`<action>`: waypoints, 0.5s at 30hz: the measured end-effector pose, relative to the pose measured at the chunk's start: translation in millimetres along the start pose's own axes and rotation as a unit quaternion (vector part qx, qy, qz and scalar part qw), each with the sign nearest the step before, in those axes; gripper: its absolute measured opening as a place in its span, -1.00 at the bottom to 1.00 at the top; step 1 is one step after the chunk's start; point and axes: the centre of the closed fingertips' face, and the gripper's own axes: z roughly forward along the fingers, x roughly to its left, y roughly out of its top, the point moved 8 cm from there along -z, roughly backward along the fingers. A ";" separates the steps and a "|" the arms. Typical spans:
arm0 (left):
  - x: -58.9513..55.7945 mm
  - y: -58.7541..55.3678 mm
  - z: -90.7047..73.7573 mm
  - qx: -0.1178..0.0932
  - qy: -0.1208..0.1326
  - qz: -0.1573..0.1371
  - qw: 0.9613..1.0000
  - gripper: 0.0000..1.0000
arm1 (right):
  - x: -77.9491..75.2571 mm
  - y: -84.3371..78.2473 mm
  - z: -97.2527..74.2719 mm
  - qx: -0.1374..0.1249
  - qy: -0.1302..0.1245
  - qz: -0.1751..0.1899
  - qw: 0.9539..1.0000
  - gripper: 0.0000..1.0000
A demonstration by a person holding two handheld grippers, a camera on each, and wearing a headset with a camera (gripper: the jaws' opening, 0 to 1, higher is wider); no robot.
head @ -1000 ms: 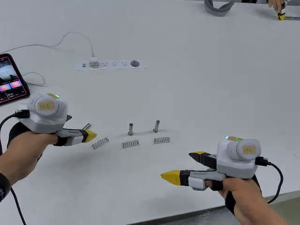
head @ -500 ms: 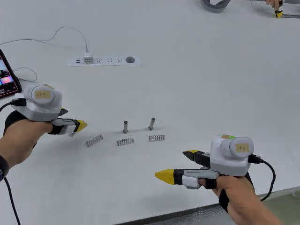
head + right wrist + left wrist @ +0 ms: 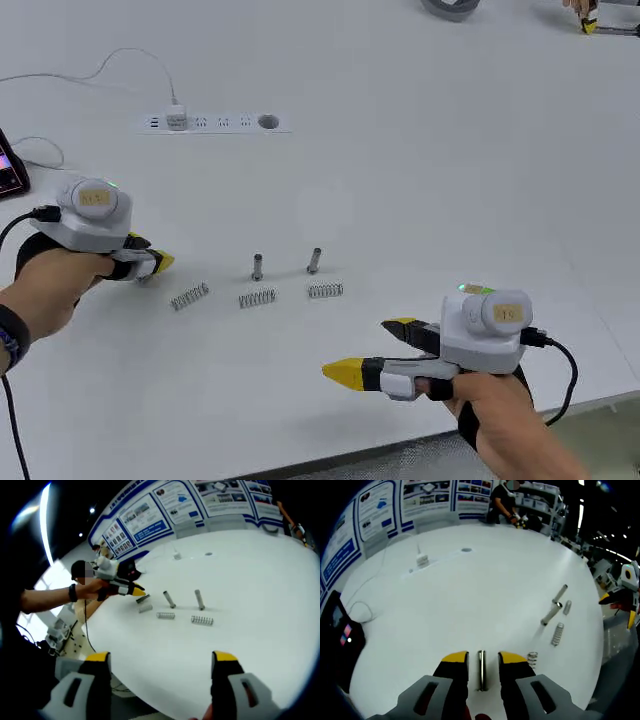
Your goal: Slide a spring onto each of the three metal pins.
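The yellow-tipped left tongs (image 3: 156,264) have drawn back to the left, a little farther from the left spring (image 3: 188,296) than a second ago. The short grey metal pin (image 3: 481,670) between them has gone along, while the right tongs hover much where they were. Nearest, at the right front of the white table (image 3: 450,180), those yellow-tipped right tongs (image 3: 365,348) point left above the surface, jaws wide apart with nothing between them. Beyond them three small coiled metal springs lie flat in a row, the left one joined by a middle spring (image 3: 257,298) and a right spring (image 3: 325,291), none of them touching. Just behind the middle and right springs stand two upright metal pins (image 3: 257,266) (image 3: 314,260), bare of any coil. Level with these, at the left, the left tongs sit close on either side of their pin. The left gripper view shows a thin dark gap on each side, so I cannot tell whether they grip it. Farther back lies a white power strip (image 3: 215,122) with a white cable, and at the far left a dark phone (image 3: 342,630) with a lit screen.
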 end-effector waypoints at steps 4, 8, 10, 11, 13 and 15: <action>3.2 -2.2 5.6 0.007 0.001 -0.005 1.000 -0.59 | 0.5 -0.6 1.8 0.002 0.002 0.000 1.000 0.67; 3.8 -5.6 10.0 0.016 0.007 0.009 1.000 -0.65 | 1.0 -2.3 2.8 0.007 0.003 0.001 1.000 0.67; 2.7 -9.1 12.0 0.019 0.007 0.014 1.000 -0.67 | 0.9 -3.1 3.1 0.010 0.004 0.001 1.000 0.67; 2.2 -11.0 13.1 0.021 0.007 0.019 1.000 -0.69 | 1.1 -3.3 3.2 0.011 0.004 0.001 1.000 0.67; 0.3 -11.0 9.4 0.012 0.010 0.025 1.000 -0.75 | 1.2 -3.4 3.3 0.013 0.005 0.001 1.000 0.67; 0.0 -10.0 8.5 0.009 0.011 0.028 1.000 -0.81 | 1.1 -3.6 3.3 0.015 0.005 0.001 1.000 0.67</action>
